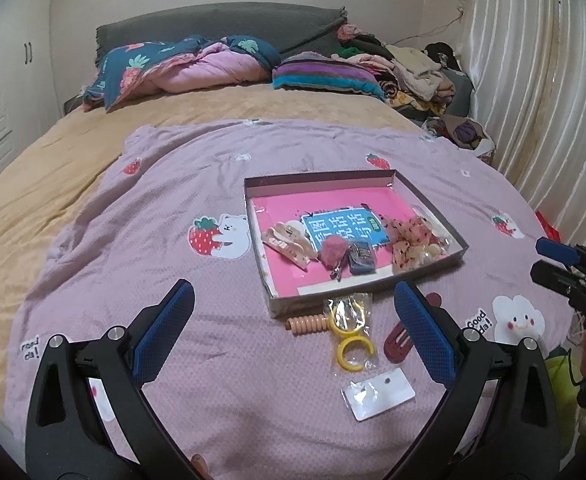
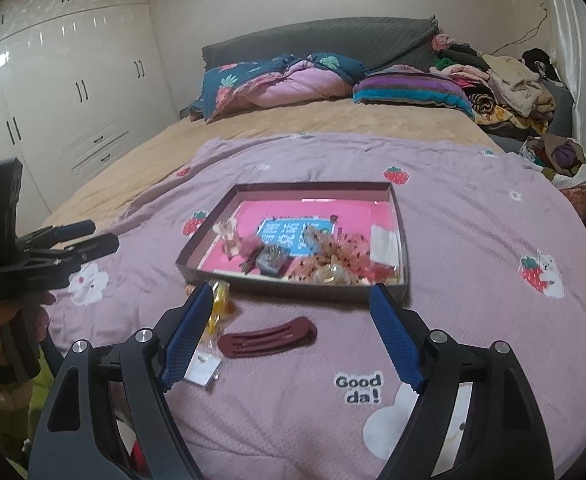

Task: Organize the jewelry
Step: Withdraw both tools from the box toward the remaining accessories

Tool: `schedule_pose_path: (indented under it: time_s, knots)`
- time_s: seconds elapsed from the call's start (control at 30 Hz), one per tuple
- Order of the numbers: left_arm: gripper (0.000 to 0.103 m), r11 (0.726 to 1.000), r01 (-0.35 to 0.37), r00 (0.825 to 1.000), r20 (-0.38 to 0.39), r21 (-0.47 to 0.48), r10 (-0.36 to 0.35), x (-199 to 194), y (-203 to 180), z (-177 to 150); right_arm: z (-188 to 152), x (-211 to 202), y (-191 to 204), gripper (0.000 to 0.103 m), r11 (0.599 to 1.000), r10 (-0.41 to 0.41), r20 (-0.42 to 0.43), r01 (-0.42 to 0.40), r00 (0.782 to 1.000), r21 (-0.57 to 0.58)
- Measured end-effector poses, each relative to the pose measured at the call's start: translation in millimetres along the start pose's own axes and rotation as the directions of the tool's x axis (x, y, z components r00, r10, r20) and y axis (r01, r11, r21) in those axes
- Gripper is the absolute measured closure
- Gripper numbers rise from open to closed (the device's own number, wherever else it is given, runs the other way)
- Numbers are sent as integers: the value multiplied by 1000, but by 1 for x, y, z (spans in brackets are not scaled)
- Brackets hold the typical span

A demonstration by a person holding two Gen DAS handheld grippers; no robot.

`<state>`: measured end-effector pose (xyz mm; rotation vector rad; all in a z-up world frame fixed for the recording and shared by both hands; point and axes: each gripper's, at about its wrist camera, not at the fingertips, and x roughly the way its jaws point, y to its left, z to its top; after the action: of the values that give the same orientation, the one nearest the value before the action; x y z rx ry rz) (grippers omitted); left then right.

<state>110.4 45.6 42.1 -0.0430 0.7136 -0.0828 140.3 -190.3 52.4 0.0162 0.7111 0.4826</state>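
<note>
Both grippers are held wide apart and empty over the quilt: the left gripper and the right gripper. The tray lies at 12 o'clock from the left gripper, holding clips and a scrunchie. Outside it, at its 6 o'clock edge, yellow rings, a coil, a maroon clip and a card are seen.

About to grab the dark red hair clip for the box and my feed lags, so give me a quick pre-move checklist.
1. Right hand-held gripper open: ok.
2. Left hand-held gripper open, holding nothing: ok.
3. Dark red flat hair clip lying free on the pink strawberry-print blanket: ok.
4. Clip between right fingers: not ok, it sits ahead, left of centre.
5. Shallow grey cardboard box with pink lining has bare floor: ok.
6. Clip's grip thickness: cannot tell.
</note>
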Motion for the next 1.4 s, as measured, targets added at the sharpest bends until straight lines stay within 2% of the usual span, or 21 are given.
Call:
schedule_pose_path:
  time_s: [0.8,1.17,1.4]
  knots:
    - [9,998,18,997,-82,58,-13,18,-19,-35,-43,19,26,24,998,42,-113,-47,993,-42]
    - [10,1000,20,992,-127,2,-19,39,1,-48,-60,43,57,24,989,87,-183,-106,979,-99]
    - [23,998,49,984,-169,-48,-57,53,14,-56,-70,69,79,24,984,106,-231,-135,967,-113]
